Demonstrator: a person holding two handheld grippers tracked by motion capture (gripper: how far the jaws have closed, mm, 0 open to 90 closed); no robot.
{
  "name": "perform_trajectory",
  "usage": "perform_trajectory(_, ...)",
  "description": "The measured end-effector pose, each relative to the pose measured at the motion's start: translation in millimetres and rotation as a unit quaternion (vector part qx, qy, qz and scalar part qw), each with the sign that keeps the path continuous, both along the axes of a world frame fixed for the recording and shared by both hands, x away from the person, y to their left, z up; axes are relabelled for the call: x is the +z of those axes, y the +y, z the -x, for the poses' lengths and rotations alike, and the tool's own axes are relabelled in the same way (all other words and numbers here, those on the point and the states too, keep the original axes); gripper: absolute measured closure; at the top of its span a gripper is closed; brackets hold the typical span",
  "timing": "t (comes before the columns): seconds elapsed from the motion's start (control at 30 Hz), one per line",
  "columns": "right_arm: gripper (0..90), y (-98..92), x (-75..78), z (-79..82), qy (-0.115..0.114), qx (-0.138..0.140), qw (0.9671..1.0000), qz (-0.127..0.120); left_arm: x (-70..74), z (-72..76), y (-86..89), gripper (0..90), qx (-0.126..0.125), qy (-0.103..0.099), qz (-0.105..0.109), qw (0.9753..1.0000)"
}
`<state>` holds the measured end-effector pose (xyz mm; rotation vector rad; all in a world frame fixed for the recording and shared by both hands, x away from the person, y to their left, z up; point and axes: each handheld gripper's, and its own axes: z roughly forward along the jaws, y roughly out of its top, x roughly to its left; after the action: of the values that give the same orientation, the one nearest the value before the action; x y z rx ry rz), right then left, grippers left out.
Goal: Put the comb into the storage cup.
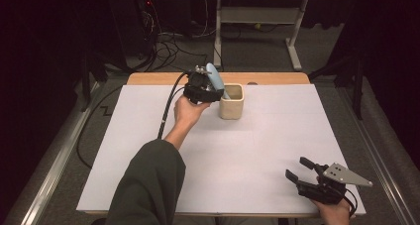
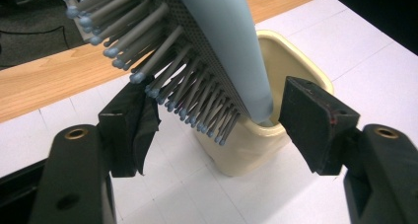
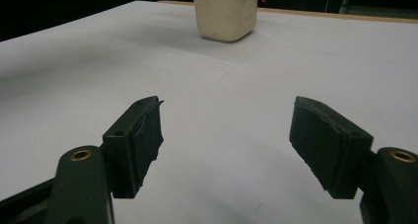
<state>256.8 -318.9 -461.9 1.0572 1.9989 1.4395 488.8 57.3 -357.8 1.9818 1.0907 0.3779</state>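
A pale blue hairbrush (image 2: 222, 41) leans handle-down in a cream square cup (image 2: 296, 66), its grey bristles (image 2: 162, 71) pointing toward the camera. My left gripper (image 2: 219, 130) is open; its jaws stand apart on either side of the brush's lower end, just above the cup's near rim, and the bristles come close to the left jaw. From above, the left gripper (image 1: 213, 92) sits beside the cup (image 1: 232, 102) near the table's far edge, and the brush (image 1: 215, 78) sticks up from it. My right gripper (image 3: 226, 145) is open and holds nothing, low over the near right corner (image 1: 297, 168). The cup (image 3: 226, 14) stands far ahead of it.
A white sheet (image 1: 257, 150) covers the table, and a strip of bare wood (image 1: 277, 78) shows along the far edge. Beyond it are a dark floor with cables (image 1: 168, 46) and a white table frame (image 1: 257, 17).
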Motion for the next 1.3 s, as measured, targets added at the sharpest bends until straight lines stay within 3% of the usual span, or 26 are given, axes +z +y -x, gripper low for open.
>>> perform_trajectory(1.3, 28.7, 0.0, 0.0, 0.0, 0.000, -0.002, 1.0000, 0.000, -0.9, 10.1, 6.4, 32.0, -0.010, -0.004, -0.004, 0.9999)
